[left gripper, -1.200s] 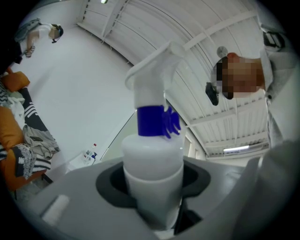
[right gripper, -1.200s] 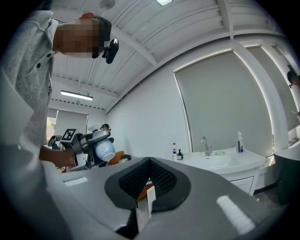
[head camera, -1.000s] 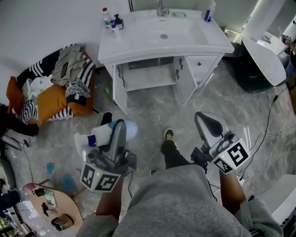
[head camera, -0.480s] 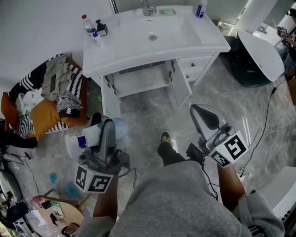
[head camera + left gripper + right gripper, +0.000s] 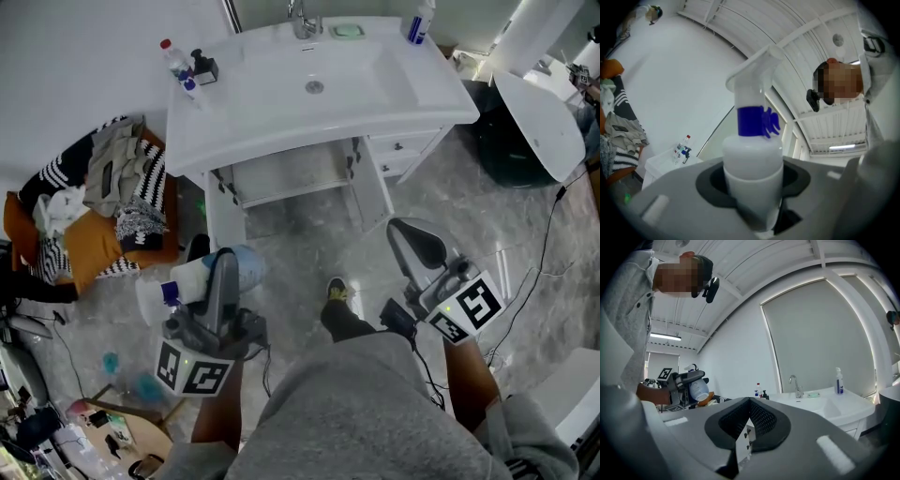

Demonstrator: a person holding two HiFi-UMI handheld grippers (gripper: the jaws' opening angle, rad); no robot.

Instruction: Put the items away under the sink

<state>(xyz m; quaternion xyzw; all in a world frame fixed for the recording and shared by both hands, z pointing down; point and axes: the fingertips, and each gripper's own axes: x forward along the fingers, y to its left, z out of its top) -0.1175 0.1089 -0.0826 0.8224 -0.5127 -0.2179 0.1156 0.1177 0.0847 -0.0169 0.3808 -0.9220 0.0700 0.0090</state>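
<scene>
The white sink cabinet [image 5: 309, 131] has drawn slightly closer since a second ago; nearest, the left gripper [image 5: 223, 267] has its fingers clenched around a white plastic spray bottle with a blue collar [image 5: 752, 154], well short of the cabinet; the right gripper [image 5: 415, 239] has its fingers pressed together, empty; beyond, the cabinet doors stand open.

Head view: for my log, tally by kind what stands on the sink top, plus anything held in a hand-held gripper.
Bottles on the sink top: 3 (red-capped bottle, small blue-capped bottle, blue-labelled bottle)
Black pump dispenser: 1
Green soap dish: 1
Spray bottle clamped in the left hand-held gripper: 1
Total: 6
</scene>
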